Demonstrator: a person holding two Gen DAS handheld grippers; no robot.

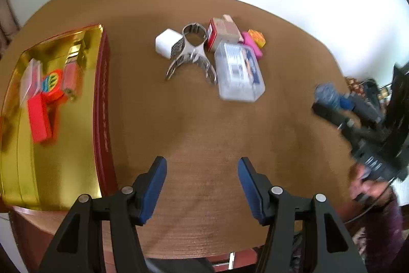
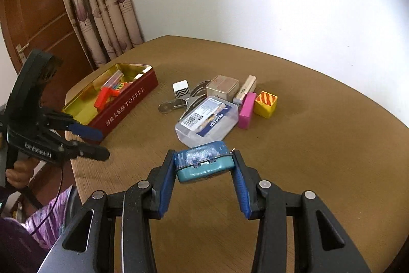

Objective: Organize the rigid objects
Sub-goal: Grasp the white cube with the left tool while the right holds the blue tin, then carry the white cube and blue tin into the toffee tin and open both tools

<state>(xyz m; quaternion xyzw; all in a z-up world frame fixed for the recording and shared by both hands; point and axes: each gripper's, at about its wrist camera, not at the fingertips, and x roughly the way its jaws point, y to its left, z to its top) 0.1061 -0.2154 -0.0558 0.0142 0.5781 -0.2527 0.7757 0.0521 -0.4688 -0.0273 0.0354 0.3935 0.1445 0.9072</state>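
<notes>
We have the right claw (image 2: 204,165) clamped on a small teal tin (image 2: 204,164), pads on its two short ends, lifted clear of the table (image 2: 319,145). The tin looks light, stiff and smooth-walled, so we judge the end-to-end pinch right but slip-prone if tilted. Its long axis runs pad to pad, across the claw; the hinged edge faces back at us, lid side up and tipped. Just ahead of the claw sits a clear plastic box (image 2: 207,119), then the remaining clutter. Off to the left, the left claw (image 2: 98,142) stands open and empty, beside the red toffee tin (image 2: 122,106), the likely drop point.
</notes>
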